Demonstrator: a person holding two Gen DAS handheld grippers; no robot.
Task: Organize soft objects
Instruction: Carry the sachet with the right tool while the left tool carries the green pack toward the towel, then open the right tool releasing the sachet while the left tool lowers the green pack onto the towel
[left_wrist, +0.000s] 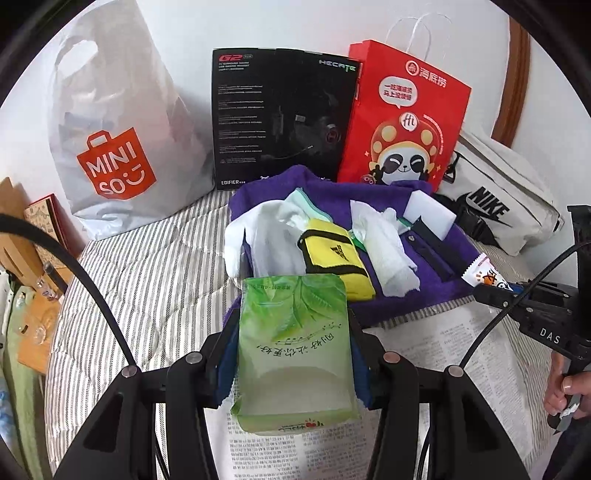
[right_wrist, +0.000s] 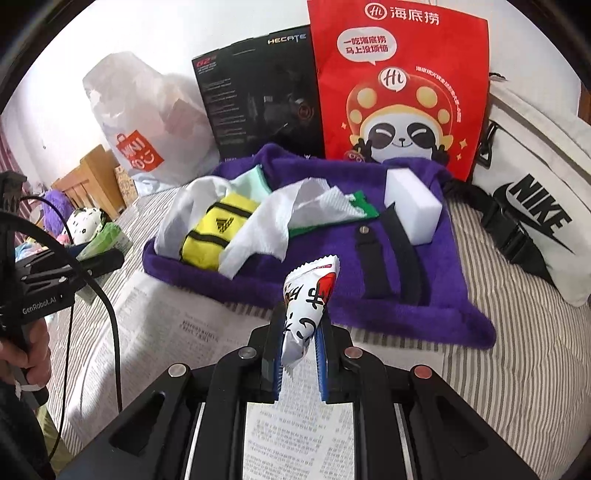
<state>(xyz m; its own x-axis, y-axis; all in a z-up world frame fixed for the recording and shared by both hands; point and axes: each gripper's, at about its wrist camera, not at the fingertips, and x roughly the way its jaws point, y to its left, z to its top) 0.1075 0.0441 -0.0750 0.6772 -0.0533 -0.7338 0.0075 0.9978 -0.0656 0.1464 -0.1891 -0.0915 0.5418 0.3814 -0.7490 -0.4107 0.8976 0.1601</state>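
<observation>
My left gripper (left_wrist: 293, 332) is shut on a green tissue pack (left_wrist: 293, 350), held above the newspaper in front of the purple towel (left_wrist: 424, 291). My right gripper (right_wrist: 300, 328) is shut on a white snack packet (right_wrist: 308, 295); the packet also shows in the left wrist view (left_wrist: 484, 273). On the purple towel (right_wrist: 332, 280) lie a yellow pouch (right_wrist: 214, 232), crumpled white paper towels (right_wrist: 273, 221), a green cloth (right_wrist: 365, 206), a white sponge block (right_wrist: 413, 206) and a black strap (right_wrist: 391, 258).
Behind the towel stand a white MINISO bag (left_wrist: 118, 147), a black headset box (left_wrist: 280, 118) and a red paper bag (left_wrist: 402, 122). A white NIKE bag (right_wrist: 535, 206) lies at the right. Newspaper (right_wrist: 207, 332) covers the striped bedding (left_wrist: 147, 266). Wooden furniture (left_wrist: 22, 251) stands left.
</observation>
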